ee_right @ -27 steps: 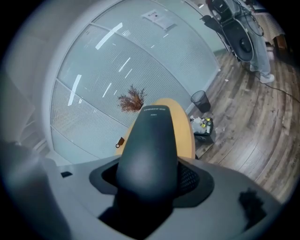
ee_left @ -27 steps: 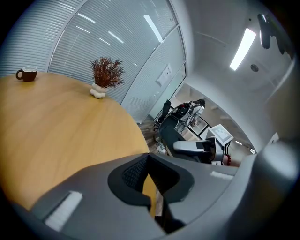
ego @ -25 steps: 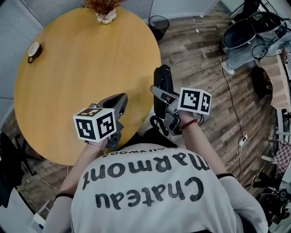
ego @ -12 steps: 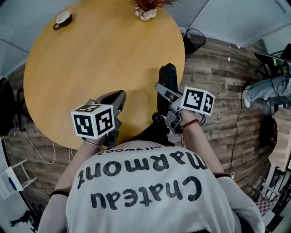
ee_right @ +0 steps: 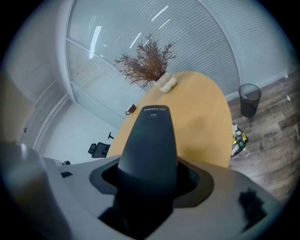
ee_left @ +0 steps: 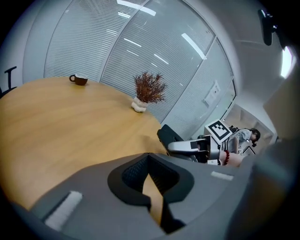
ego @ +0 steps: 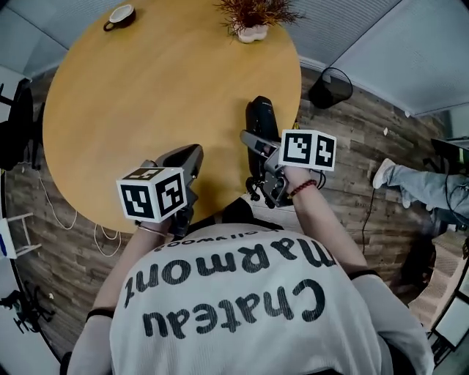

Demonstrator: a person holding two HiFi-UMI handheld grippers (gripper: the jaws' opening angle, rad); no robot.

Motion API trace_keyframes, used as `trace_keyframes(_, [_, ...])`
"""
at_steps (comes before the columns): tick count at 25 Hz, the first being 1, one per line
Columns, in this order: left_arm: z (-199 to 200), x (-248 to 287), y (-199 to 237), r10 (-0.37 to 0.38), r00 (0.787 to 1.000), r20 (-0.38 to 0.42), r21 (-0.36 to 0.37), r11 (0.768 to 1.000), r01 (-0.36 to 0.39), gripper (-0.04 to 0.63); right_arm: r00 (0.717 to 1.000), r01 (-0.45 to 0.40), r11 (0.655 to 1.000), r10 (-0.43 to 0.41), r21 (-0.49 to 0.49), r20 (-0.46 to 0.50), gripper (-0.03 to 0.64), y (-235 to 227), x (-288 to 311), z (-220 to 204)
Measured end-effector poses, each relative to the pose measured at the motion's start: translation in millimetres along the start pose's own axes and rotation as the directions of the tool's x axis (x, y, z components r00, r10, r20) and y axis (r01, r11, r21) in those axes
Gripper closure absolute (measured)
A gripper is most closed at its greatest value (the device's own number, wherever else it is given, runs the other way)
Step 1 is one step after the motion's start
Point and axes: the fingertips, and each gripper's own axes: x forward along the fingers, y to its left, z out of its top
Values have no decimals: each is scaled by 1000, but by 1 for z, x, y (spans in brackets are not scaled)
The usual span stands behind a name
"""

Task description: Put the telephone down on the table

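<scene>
Black, smooth plastic, the telephone [ego: 260,121] looks light, stiff, maybe slippery; the right gripper [ego: 256,144] is clamped round its lower end by the table's [ego: 146,88] edge.

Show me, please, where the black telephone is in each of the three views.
Head view: telephone right of centre, near the right edge of the table, in the right gripper.
Left gripper view: telephone right of centre.
Right gripper view: telephone at centre, between the fingers.
Shared landmark: dried plant.
</scene>
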Motion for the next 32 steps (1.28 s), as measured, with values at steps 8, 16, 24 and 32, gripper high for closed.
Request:
trace_keyframes(8, [-6,20,6,55,998,-15,-13,998,-55,589,992,10,991,-27,-135,-123,307,-8,38,20])
trace_keyframes(16, [-13,1,17,72,997,12,-61,996,-71,589,980,91,974,-124,-207,-155,307,-5,53,11])
trace_keyframes(24, [-21,3,29,62,998,-26,-43,997,-63,589,966,183,949,-222,-258,-131,307,-11,59,9])
trace_keyframes(32, [-19,-4,31,33,999,-19,-31,999,-33,589,941,286,903,-327,-320,-83,307,-18,58,8])
